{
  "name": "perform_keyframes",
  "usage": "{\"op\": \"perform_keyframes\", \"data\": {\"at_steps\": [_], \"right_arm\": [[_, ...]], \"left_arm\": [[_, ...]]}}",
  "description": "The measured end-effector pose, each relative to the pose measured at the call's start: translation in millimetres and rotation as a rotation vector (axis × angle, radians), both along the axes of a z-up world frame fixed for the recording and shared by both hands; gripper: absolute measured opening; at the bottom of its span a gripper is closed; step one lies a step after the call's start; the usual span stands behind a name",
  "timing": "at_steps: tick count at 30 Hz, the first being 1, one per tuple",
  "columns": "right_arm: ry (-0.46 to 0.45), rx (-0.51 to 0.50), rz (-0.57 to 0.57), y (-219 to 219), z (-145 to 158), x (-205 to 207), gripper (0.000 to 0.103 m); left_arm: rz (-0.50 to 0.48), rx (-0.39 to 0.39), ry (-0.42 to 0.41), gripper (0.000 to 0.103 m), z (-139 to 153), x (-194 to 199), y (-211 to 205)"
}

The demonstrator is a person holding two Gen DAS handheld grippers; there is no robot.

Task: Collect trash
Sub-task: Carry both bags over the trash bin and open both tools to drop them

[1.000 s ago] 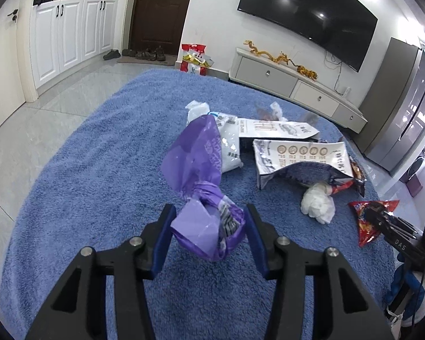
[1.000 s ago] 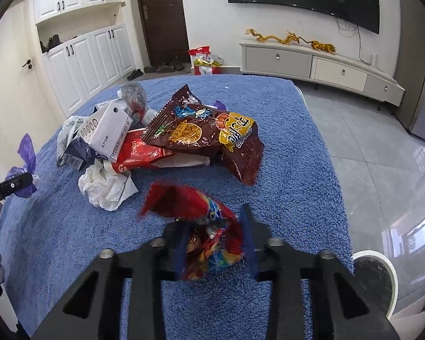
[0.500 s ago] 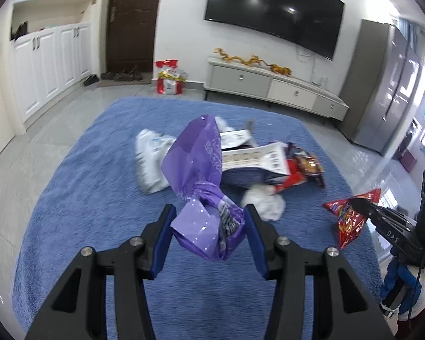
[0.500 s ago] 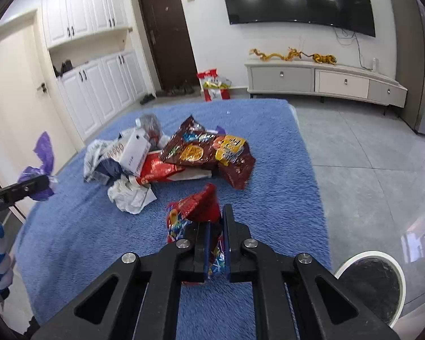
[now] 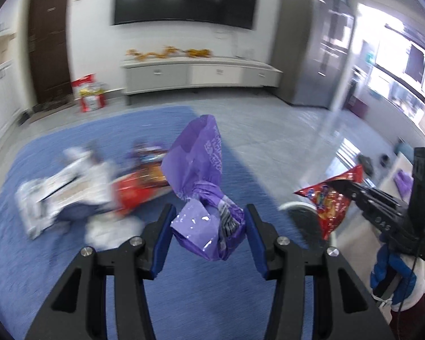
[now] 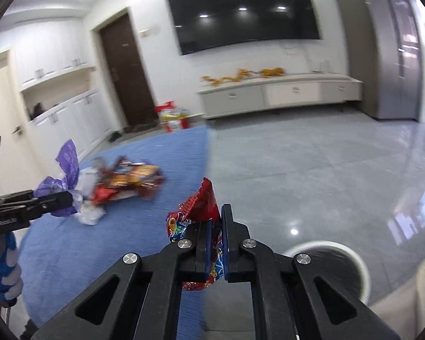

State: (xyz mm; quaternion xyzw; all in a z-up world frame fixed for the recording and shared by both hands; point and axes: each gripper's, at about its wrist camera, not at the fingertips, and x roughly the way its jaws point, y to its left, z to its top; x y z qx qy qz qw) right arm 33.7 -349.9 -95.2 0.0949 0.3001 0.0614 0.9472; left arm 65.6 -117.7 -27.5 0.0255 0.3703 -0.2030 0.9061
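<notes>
Bare grey floor (image 6: 311, 175) fills the right of the right wrist view, past the blue rug's (image 6: 161, 153) edge at centre. The trash heap (image 5: 93, 187) on the rug is blurred, and the white-rimmed bin (image 6: 334, 269), lower right, shows only a dark inside. The left tongs (image 5: 208, 235) pinch a purple wrapper (image 5: 201, 175); the right tongs (image 6: 216, 243), nearly pressed together, clamp a red snack bag (image 6: 197, 215).

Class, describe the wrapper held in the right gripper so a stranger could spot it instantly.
Find the blue rug on the grey tiled floor. At its near edge, the right gripper pinches a crumpled red snack wrapper. Unlike the purple bag nearby, it is glossy red with colourful print.
</notes>
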Motion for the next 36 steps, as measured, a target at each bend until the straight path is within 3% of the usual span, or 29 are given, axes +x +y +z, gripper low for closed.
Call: {"op": "perform_keyframes", "data": {"at_steps": [8, 17, 22, 31, 36], "right_arm": [[0.107, -0.017, -0.212, -84.6, -40.5, -4.7, 0.006], [0.191, -0.033, -0.295, -123.9, -73.3, 10.1, 0.010], [0.223, -0.042, -0.319, -132.8, -83.3, 14.7, 0.036], [0.263, -0.048, -0.342, -137.0, -92.2, 6.1, 0.043], [0.270, -0.060, -0.344, -132.0, -84.8, 4.4, 0.045]], "left_arm": [[-0.223, 0.023, 0.071, 0.047, -25.9, 24.6, -120.9], [-0.325, 0.005, 0.182, 0.049, -59.2, 59.3, -212.4], [-0.352, -0.020, 0.256, 0.051, -73.9, 75.7, -236.6], [-0.376, -0.048, 0.300, 0.054, -78.7, 82.0, -235.3], [-0.382, -0.059, 0.279, 0.054, -70.9, 73.9, -226.3]]}}
